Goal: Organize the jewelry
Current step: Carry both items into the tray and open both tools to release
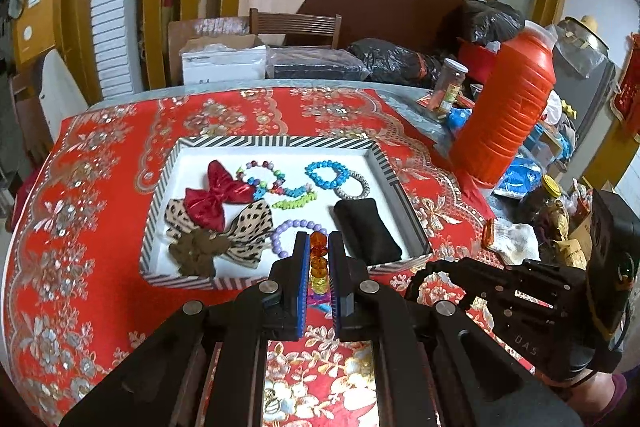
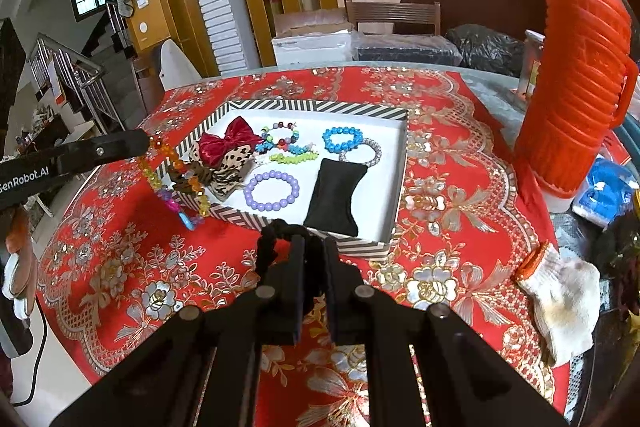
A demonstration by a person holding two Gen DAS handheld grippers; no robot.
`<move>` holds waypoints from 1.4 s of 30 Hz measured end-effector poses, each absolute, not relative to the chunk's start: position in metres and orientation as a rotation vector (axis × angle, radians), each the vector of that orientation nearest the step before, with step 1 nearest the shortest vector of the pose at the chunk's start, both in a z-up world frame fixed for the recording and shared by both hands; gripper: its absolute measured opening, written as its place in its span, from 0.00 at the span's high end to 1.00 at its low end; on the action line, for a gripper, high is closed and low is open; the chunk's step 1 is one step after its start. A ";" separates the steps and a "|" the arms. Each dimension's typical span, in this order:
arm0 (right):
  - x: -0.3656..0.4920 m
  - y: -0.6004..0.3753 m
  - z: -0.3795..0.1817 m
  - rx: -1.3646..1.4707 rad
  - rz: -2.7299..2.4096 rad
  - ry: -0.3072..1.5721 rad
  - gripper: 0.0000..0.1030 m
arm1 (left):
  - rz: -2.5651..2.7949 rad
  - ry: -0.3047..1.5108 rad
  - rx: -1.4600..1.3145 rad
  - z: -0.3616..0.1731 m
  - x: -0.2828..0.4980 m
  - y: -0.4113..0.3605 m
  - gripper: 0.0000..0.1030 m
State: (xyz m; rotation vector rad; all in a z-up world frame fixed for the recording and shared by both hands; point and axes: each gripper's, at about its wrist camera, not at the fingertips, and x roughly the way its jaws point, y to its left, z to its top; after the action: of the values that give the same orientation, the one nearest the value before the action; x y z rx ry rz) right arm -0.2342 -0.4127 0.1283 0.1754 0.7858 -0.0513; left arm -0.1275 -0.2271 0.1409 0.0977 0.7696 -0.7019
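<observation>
A striped tray [image 1: 280, 141] [image 2: 320, 105] with a white floor lies on the red tablecloth. In it are a red bow [image 1: 216, 193], a leopard bow [image 1: 248, 231], a purple bead bracelet [image 2: 272, 191], a blue bead bracelet [image 2: 342, 141], other bead bracelets and a black pouch [image 2: 336, 193]. Over the tray's near edge my left gripper [image 1: 318, 243] is shut on a strand of orange, yellow and mixed beads [image 1: 318, 261] [image 2: 176, 179], which hangs down from it. Just before the tray's near rim, my right gripper [image 2: 314, 241] is shut on a black hair tie [image 2: 268, 247] that loops out to the left.
A tall orange thermos [image 1: 508, 107] [image 2: 576, 79] stands to the right of the tray. A white glove [image 2: 560, 291] lies at the cloth's right edge beside jars and bags. Boxes, black bags and a chair [image 1: 296, 25] stand behind the table.
</observation>
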 end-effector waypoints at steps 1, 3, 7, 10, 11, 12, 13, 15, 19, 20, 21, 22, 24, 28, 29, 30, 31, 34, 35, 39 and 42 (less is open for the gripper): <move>-0.233 -0.414 0.128 0.175 -0.052 0.787 0.92 | -0.703 0.770 0.101 0.141 -0.127 -0.229 0.98; -0.229 -0.416 0.128 0.175 -0.055 0.790 0.92 | -0.706 0.770 0.108 0.140 -0.123 -0.235 0.98; -0.223 -0.421 0.127 0.179 -0.060 0.794 0.92 | -0.708 0.771 0.121 0.140 -0.116 -0.246 0.98; -0.218 -0.425 0.126 0.192 -0.061 0.795 0.92 | -0.708 0.772 0.132 0.138 -0.109 -0.253 0.98; -0.215 -0.426 0.125 0.191 -0.061 0.797 0.92 | -0.708 0.774 0.133 0.138 -0.106 -0.255 0.98; -0.214 -0.426 0.125 0.190 -0.062 0.799 0.92 | -0.708 0.776 0.134 0.137 -0.104 -0.257 0.98; -0.212 -0.427 0.124 0.190 -0.062 0.801 0.92 | -0.708 0.778 0.135 0.136 -0.101 -0.259 0.98; -0.208 -0.428 0.124 0.195 -0.060 0.803 0.92 | -0.707 0.779 0.143 0.135 -0.096 -0.264 0.98; -0.200 -0.428 0.121 0.196 -0.056 0.809 0.92 | -0.702 0.781 0.159 0.133 -0.087 -0.273 0.98; -0.197 -0.427 0.121 0.195 -0.054 0.811 0.92 | -0.701 0.781 0.162 0.132 -0.084 -0.275 0.98; -0.195 -0.427 0.120 0.194 -0.053 0.812 0.92 | -0.701 0.781 0.163 0.132 -0.081 -0.277 0.98; -0.192 -0.427 0.120 0.194 -0.051 0.813 0.92 | -0.701 0.781 0.163 0.132 -0.079 -0.279 0.98; -0.187 -0.428 0.119 0.198 -0.048 0.816 0.92 | -0.701 0.782 0.162 0.132 -0.075 -0.281 0.98; -0.173 -0.429 0.116 0.221 -0.035 0.823 0.92 | -0.704 0.795 0.151 0.129 -0.058 -0.295 0.98; -0.169 -0.429 0.115 0.227 -0.033 0.826 0.92 | -0.706 0.798 0.147 0.128 -0.055 -0.298 0.98; -0.166 -0.428 0.113 0.232 -0.031 0.830 0.92 | -0.708 0.801 0.143 0.126 -0.051 -0.302 0.98; -0.162 -0.428 0.112 0.238 -0.027 0.834 0.92 | -0.710 0.805 0.137 0.124 -0.047 -0.306 0.98; -0.148 -0.427 0.104 0.254 -0.019 0.852 0.92 | -0.708 0.816 0.127 0.117 -0.036 -0.317 0.95; -0.143 -0.427 0.101 0.262 -0.014 0.862 0.92 | -0.705 0.824 0.120 0.113 -0.029 -0.320 0.95; -0.125 -0.426 0.091 0.274 -0.006 0.887 0.92 | -0.674 0.849 0.102 0.097 -0.010 -0.322 0.94; -0.109 -0.427 0.085 0.286 -0.004 0.897 0.92 | -0.637 0.879 0.093 0.082 0.006 -0.316 0.94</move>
State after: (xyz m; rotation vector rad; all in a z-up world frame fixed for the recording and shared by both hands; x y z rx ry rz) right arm -0.1094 -0.4271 0.0850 0.2858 0.8972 -0.0039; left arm 0.0057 -0.3156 0.0824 0.0926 0.8785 -0.6365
